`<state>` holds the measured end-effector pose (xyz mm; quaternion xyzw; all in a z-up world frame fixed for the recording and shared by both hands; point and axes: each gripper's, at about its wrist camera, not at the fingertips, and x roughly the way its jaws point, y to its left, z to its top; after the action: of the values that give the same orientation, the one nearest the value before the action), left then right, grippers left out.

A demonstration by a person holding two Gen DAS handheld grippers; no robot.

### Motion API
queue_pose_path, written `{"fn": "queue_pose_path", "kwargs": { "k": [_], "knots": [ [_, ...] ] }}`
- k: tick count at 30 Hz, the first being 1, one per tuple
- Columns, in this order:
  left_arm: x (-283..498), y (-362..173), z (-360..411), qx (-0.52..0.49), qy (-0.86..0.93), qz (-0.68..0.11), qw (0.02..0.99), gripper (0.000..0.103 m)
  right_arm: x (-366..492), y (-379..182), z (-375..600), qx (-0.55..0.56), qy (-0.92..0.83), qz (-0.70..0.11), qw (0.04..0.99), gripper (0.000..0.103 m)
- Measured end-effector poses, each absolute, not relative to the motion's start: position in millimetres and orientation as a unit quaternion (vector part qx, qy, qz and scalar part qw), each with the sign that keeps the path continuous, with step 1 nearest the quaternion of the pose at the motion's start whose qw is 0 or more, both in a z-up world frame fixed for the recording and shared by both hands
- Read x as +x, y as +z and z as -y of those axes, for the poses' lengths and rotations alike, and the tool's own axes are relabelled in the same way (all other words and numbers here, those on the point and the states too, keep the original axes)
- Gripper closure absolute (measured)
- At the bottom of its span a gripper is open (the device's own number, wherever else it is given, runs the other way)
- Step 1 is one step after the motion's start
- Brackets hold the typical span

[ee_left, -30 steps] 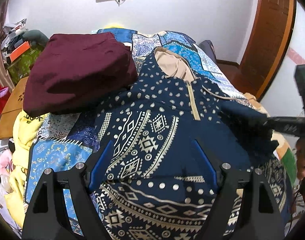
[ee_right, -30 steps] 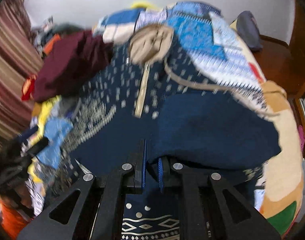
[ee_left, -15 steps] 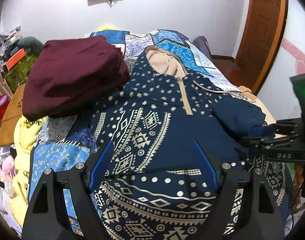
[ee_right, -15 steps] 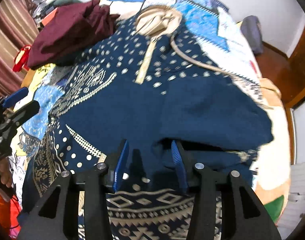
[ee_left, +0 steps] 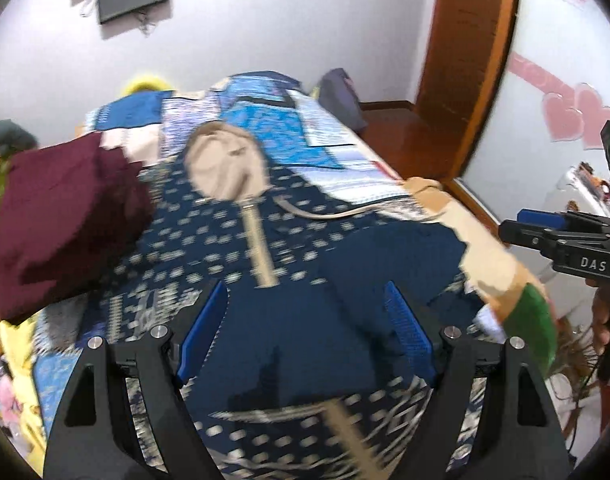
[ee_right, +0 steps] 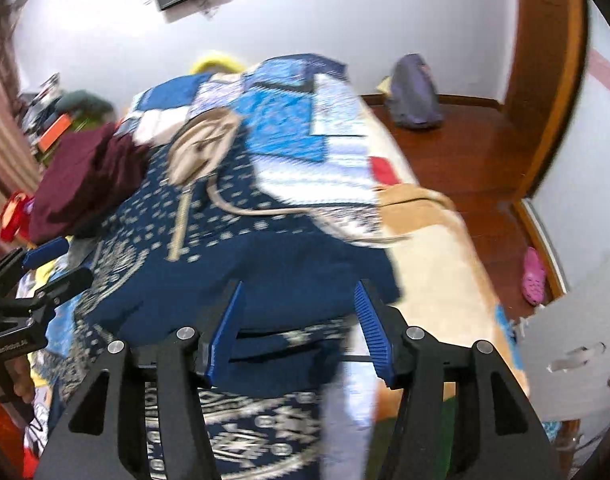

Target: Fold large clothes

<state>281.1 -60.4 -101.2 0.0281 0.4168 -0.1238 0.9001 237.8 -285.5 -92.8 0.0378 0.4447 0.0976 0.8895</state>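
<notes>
A navy patterned hooded garment [ee_left: 289, 320] with a beige hood lining [ee_left: 225, 164] and zip lies spread on the bed; it also shows in the right wrist view [ee_right: 265, 264]. Its right sleeve [ee_left: 389, 252] is folded across the front. My left gripper [ee_left: 305, 336] is open above the garment's middle and holds nothing. My right gripper [ee_right: 297, 328] is open above the folded sleeve [ee_right: 317, 280] and holds nothing. The right gripper also shows at the right edge of the left wrist view [ee_left: 561, 236]. Both views are motion blurred.
A folded maroon garment [ee_left: 61, 216] lies at the left of the bed. A blue patchwork bedcover [ee_left: 289, 128] lies beneath. A yellow garment [ee_left: 21, 368] hangs at the left edge. Wooden floor [ee_right: 465, 152] with a grey bag [ee_right: 415, 92] and a door frame lie to the right.
My right gripper opened, let go of the sleeve and drew back to the right. The sleeve now lies folded across the garment's front. Both cameras tilted upward.
</notes>
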Motion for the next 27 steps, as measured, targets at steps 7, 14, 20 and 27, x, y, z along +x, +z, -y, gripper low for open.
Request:
{"fn": "queue_pose_path", "kwargs": {
  "k": [7,14,20,27],
  "knots": [
    [313,-136,132,0.110,-0.181,-0.453,0.866,0.023,239,-111,327,0.070,0.057,-0.448,0.889,0.050],
    [327,-194,167,0.201,-0.197,-0.504,0.817,0.023,242,-143,339,0.083,0.056,-0.479,0.872,0.050],
    [329,-224,188,0.243,-0.206,-0.528,0.787,0.023,244,-164,345,0.108,0.062,-0.496,0.859,0.050],
    [352,-236,217,0.259,-0.203,-0.537,0.777,0.016,241,-171,352,0.118,0.051,-0.501,0.856,0.050]
  ]
}}
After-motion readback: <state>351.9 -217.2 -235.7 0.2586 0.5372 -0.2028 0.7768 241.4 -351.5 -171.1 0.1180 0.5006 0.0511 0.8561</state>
